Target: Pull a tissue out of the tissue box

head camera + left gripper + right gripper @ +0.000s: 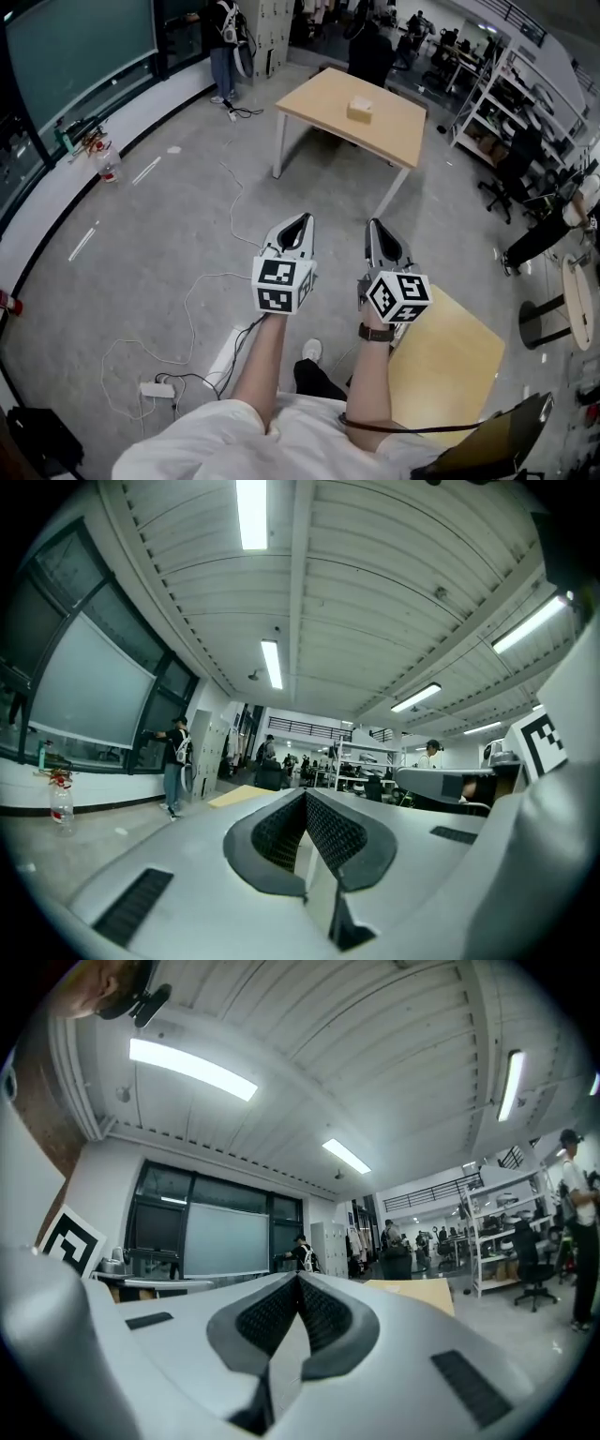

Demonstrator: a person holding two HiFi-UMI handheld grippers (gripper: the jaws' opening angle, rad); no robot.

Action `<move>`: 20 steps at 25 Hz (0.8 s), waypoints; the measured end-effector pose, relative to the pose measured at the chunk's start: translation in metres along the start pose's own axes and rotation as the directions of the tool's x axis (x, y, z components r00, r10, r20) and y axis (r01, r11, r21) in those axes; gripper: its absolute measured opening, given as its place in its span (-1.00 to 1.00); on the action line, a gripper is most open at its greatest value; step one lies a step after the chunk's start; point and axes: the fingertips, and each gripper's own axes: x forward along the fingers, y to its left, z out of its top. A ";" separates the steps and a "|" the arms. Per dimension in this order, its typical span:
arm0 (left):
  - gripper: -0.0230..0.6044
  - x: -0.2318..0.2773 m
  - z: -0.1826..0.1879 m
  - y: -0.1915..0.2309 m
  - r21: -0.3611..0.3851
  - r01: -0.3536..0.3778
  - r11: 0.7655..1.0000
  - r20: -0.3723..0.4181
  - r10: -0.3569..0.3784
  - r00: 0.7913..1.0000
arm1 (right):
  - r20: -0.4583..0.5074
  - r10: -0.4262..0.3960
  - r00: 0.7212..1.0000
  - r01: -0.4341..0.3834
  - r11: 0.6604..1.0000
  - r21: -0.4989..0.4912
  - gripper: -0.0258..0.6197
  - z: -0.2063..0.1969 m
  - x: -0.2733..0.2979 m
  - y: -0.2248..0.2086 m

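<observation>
A small tan tissue box (360, 110) stands on a light wooden table (398, 131) far ahead across the room. My left gripper (302, 221) and right gripper (375, 225) are held out level side by side, well short of that table, over the grey floor. Both are shut with nothing between their jaws. In the left gripper view the left gripper's (305, 794) ribbed pads meet at the tip, and the table (239, 796) shows as a tan slab far off. In the right gripper view the right gripper's (298, 1279) pads also meet, with the table (417, 1293) to the right.
White cables and a power strip (157, 389) lie on the floor at my left. A second wooden table (450, 356) sits close at my right. A person (223, 52) stands by the lockers at the window wall. Office chairs (511, 178) and shelves (487, 103) fill the right.
</observation>
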 end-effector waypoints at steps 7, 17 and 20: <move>-0.96 0.124 0.009 0.021 0.049 0.004 0.999 -0.003 -0.004 1.000 | 0.046 0.058 0.997 -0.059 0.998 0.022 -0.91 0.002 0.105 -0.069; -0.96 0.314 0.009 -0.009 0.084 0.053 0.995 -0.004 -0.053 0.999 | 0.062 0.031 0.998 -0.032 0.999 0.012 -0.91 0.012 0.202 -0.229; -0.96 0.348 -0.012 -0.010 0.078 0.053 0.996 -0.035 -0.051 0.998 | 0.029 0.011 1.000 -0.012 0.999 0.042 -0.91 -0.012 0.219 -0.268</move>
